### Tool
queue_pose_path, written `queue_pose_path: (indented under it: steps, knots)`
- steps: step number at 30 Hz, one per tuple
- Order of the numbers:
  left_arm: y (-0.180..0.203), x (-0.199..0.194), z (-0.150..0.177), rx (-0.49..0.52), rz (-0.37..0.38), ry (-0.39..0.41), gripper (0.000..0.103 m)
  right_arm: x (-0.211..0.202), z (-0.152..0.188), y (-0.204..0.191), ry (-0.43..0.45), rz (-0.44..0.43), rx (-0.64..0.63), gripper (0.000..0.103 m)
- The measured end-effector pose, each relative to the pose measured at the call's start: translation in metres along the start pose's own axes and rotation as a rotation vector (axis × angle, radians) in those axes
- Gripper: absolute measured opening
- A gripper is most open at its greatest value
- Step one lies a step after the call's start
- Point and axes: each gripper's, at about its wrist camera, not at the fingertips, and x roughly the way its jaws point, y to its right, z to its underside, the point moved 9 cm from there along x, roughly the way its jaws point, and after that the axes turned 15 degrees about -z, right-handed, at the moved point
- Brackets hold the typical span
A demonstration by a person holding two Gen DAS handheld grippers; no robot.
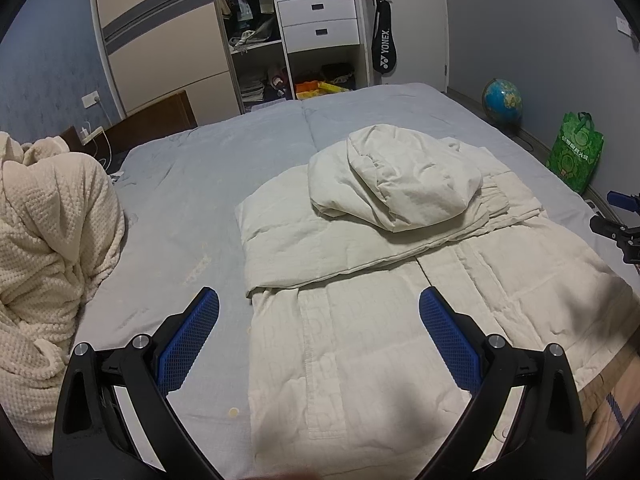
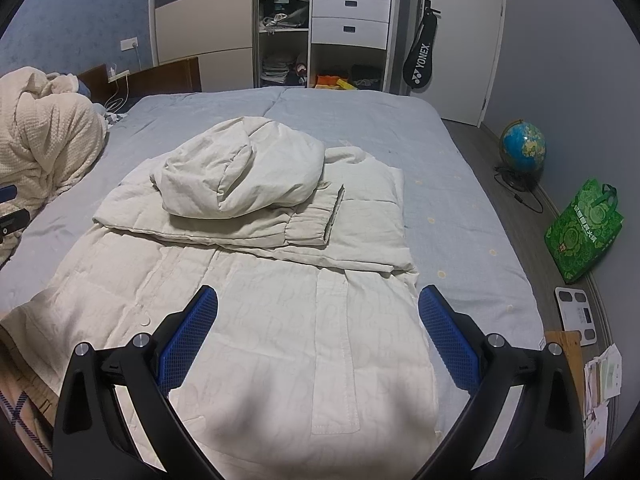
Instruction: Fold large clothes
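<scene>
Cream padded coat [image 2: 280,320] lies half-folded mid-frame on bed [image 2: 460,200]; both grippers [image 1: 319,312] [image 2: 318,312] hover empty, fingers spread: grip hem corners evenly before folding upward.

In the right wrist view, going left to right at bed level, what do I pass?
Fleece blanket → cream coat with its hood folded on top → bare grey bed sheet → globe → green bag on the floor.
</scene>
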Motion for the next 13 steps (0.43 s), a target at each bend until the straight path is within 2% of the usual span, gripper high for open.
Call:
queue_pose_path:
  steps: [3,13]
  knots:
    - [-0.0006,-0.0046,-0.0019,-0.007,0.003,0.020,0.097,-0.0004,-0.0004,-0.0001,0.001,0.000,0.000,0.097]
    - [0.0041,-0.0069,-0.0022,0.006,0.009,0.015,0.097,-0.0027,-0.0005,-0.0020,0.004,-0.001,-0.005,0.097]
